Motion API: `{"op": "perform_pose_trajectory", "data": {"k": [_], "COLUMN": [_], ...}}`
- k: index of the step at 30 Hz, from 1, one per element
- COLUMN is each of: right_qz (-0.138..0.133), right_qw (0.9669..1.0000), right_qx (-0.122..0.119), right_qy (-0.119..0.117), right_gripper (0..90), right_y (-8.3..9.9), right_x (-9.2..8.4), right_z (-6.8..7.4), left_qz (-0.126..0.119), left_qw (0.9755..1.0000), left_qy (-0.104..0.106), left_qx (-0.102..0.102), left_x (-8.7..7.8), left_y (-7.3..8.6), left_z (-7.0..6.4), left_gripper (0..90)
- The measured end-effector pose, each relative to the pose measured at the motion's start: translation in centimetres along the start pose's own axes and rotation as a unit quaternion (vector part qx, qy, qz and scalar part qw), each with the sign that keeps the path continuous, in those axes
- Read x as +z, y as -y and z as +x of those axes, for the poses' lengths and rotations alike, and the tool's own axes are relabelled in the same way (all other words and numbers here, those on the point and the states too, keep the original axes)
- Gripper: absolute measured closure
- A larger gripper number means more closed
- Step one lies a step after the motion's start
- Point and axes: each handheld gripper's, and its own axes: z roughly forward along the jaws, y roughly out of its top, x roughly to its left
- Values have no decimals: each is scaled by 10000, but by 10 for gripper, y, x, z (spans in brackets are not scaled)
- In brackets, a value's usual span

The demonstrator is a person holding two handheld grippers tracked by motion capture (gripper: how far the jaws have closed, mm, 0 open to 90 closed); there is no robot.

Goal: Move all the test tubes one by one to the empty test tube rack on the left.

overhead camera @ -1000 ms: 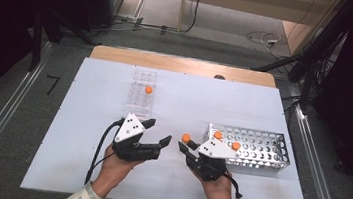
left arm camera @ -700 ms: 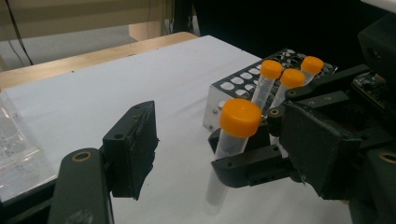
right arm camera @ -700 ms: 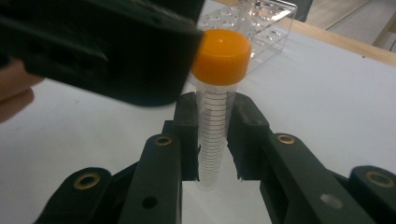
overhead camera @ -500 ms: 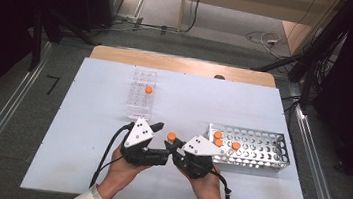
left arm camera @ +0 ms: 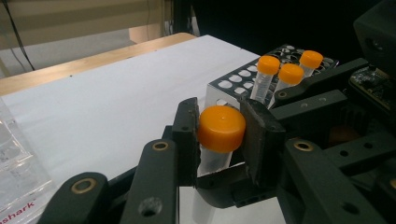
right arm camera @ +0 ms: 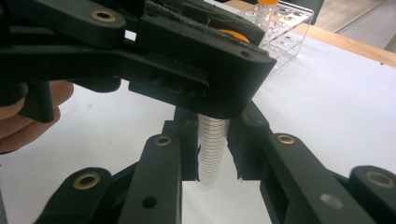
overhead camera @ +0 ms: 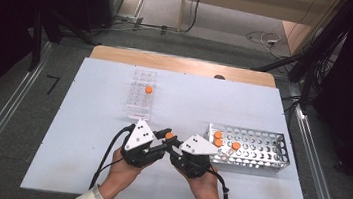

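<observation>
Over the table's front middle both grippers meet on one clear tube with an orange cap (overhead camera: 169, 136). My left gripper (overhead camera: 164, 138) comes in from the left; its jaws have just been closing and now press on the orange cap (left arm camera: 221, 128). My right gripper (right arm camera: 212, 156) is shut on the ribbed tube body (right arm camera: 212, 140), just below the left gripper's fingers (right arm camera: 201, 60). In the high view the right gripper (overhead camera: 173, 146) reaches in from the right. The tube stands roughly upright, off the table.
A metal rack (overhead camera: 260, 139) at the right holds three orange-capped tubes (overhead camera: 218, 138) at its left end. A clear plastic rack (overhead camera: 140, 100) farther back holds one capped tube (overhead camera: 149, 90). The white tabletop (overhead camera: 86, 119) ends at a wooden back edge.
The two grippers have come together from slightly apart. The left gripper, open before, has shut on the cap of the tube that the right gripper holds.
</observation>
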Motion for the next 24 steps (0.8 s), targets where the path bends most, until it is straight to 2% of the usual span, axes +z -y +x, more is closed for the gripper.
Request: {"op": "perform_pose_trajectory", "data": {"k": [12,18,24], "right_qz": [31,36,95], "right_qw": [10000,9999,9998], "right_qx": [47,63,146], "right_qy": [-10,-139,-87], "right_gripper": [701,501,358], "right_y": [1,2,2], "right_x": [1,1,-4], "right_z": [-1,-4,-6], "left_qz": [44,24,-6], "left_qw": [10000,10000,9998], "left_qy": [-39,-71,-156], "left_qx": [2,-46,-139], "left_x": [1,-1,-5], "left_y": [0,-1,-1], "left_z": [0,3,11], "left_gripper": [696,696,697]}}
